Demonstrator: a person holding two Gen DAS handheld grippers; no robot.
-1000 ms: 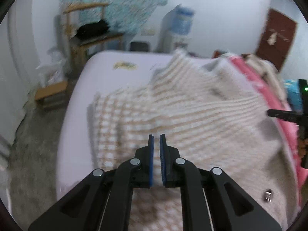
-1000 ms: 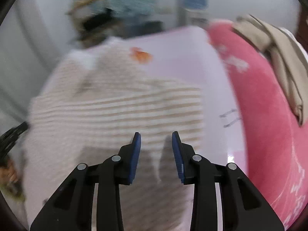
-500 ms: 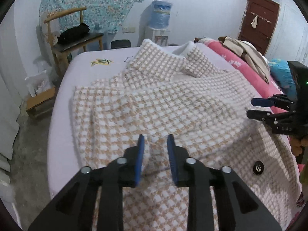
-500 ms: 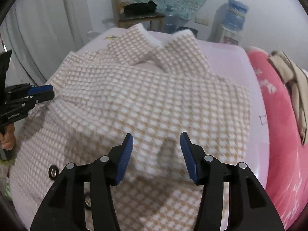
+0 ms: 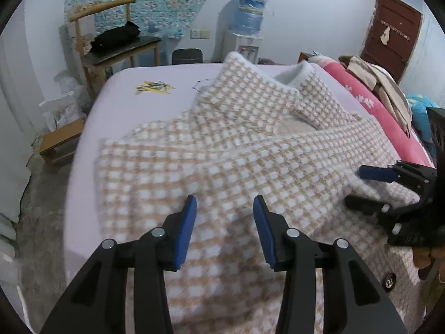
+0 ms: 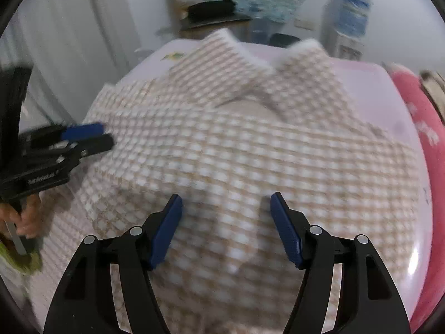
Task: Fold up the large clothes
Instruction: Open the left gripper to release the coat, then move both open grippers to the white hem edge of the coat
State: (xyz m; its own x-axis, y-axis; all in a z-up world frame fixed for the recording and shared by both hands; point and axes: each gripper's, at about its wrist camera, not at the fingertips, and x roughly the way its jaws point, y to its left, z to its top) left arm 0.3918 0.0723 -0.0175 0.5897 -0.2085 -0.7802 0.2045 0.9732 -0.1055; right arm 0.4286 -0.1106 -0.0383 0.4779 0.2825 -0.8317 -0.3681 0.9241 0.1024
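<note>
Both grippers have just released the checked coat (image 5: 250, 150). The left gripper (image 5: 224, 222) has been opening from a pinch to a moderate gap; fabric lies under and between its blue pads but is not pressed. The right gripper (image 6: 225, 222) has likewise been opening and now stands wider, its pads clear of the cloth beneath. In the earlier views the garment was blurred and in motion; it now lies settled on the bed (image 5: 116, 103). Judgement: a fold has been laid down and let go, and the next grip must be chosen.

Position of the garment: it covers the middle and near part of the bed, the two cuffed sleeve ends toward the far edge, the body reaching past the near edge of the left view. A dark button (image 5: 388, 281) shows at the near right.

Clearances:
- Left edge: a bare strip of sheet beside the coat, then floor and a wooden chair (image 5: 111, 36)
- Right edge: a pink blanket (image 6: 425, 139) lies just beside the coat, so room there is limited
- Far edge: open sheet beyond the sleeves
</note>
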